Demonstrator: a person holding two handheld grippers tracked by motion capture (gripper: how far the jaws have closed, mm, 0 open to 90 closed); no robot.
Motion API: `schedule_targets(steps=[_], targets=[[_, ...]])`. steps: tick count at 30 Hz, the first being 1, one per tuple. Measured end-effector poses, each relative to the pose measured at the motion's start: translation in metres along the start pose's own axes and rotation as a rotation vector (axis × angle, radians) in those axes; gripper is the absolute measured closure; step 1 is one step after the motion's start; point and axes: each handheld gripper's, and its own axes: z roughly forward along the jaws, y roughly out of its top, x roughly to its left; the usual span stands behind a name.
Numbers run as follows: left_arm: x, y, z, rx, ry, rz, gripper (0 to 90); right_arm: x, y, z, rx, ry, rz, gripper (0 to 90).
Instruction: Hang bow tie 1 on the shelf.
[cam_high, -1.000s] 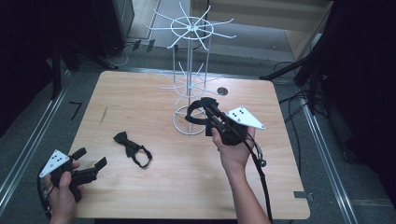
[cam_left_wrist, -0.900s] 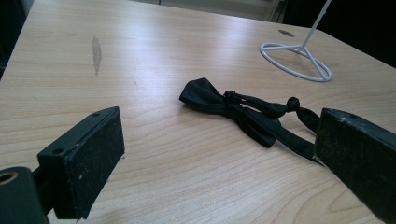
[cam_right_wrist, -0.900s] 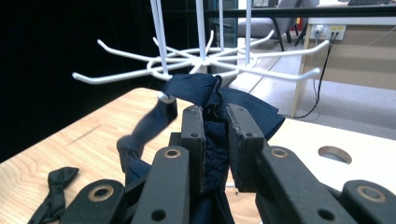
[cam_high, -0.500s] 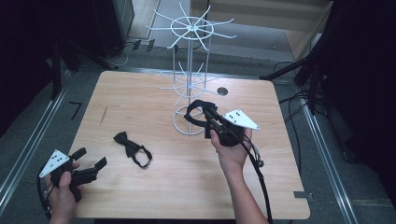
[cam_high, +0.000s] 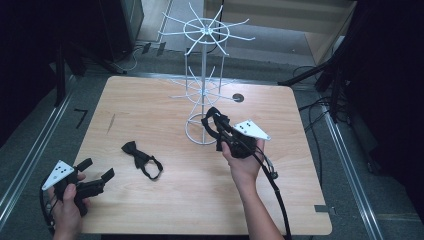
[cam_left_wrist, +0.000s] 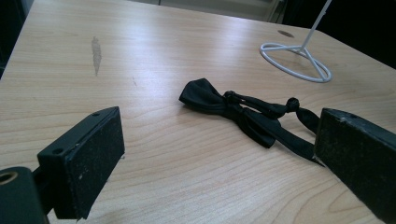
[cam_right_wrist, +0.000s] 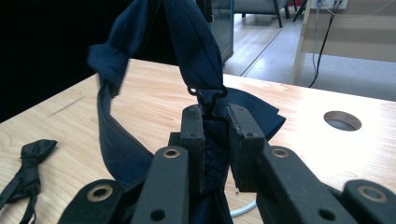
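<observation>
My right gripper (cam_high: 218, 126) is shut on a dark blue bow tie (cam_high: 212, 116), held just above the table in front of the white wire stand's base (cam_high: 200, 131). In the right gripper view the pads (cam_right_wrist: 239, 140) pinch the tie's strap by its small hook, and the dark blue bow tie (cam_right_wrist: 187, 42) loops up and to the left. A black bow tie (cam_high: 141, 160) lies flat on the table left of centre. My left gripper (cam_high: 96, 169) stands open near the front left corner, and the black bow tie (cam_left_wrist: 243, 109) lies beyond its left gripper jaws (cam_left_wrist: 219, 158).
A white wire display stand (cam_high: 204, 75) with spoked hook rings rises at the middle back of the wooden table (cam_high: 280, 200). A round cable hole (cam_high: 238, 97) sits behind it. A cable trails from the right gripper along the forearm.
My right hand has sunk a little toward the table with the blue bow tie still gripped. The left hand and the black bow tie have stayed put.
</observation>
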Motion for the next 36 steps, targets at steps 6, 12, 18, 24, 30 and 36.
schedule_targets(steps=[6, 12, 18, 24, 30, 36], targets=[[0.000, 0.000, 0.000, 0.000, 0.000, 0.001, 2.8, -0.001, -0.004, -0.002, -0.007, 0.007, 0.007, 75.0], [0.000, 0.000, 0.000, -0.001, 0.000, 0.000, 2.7, -0.004, -0.012, -0.005, -0.017, 0.017, 0.023, 69.4], [0.000, 0.000, 0.000, -0.002, -0.002, 0.001, 2.7, -0.005, -0.016, -0.013, -0.033, -0.002, 0.032, 53.6], [0.000, 0.000, 0.000, -0.001, -0.001, 0.002, 2.8, -0.005, -0.018, -0.024, -0.048, -0.021, 0.022, 43.5], [0.000, 0.000, 0.000, 0.000, 0.000, 0.004, 2.8, -0.003, -0.019, -0.034, -0.056, -0.011, 0.022, 41.8], [0.000, 0.000, 0.000, 0.002, 0.000, 0.006, 2.8, 0.015, -0.032, -0.031, -0.017, 0.036, 0.003, 44.9]])
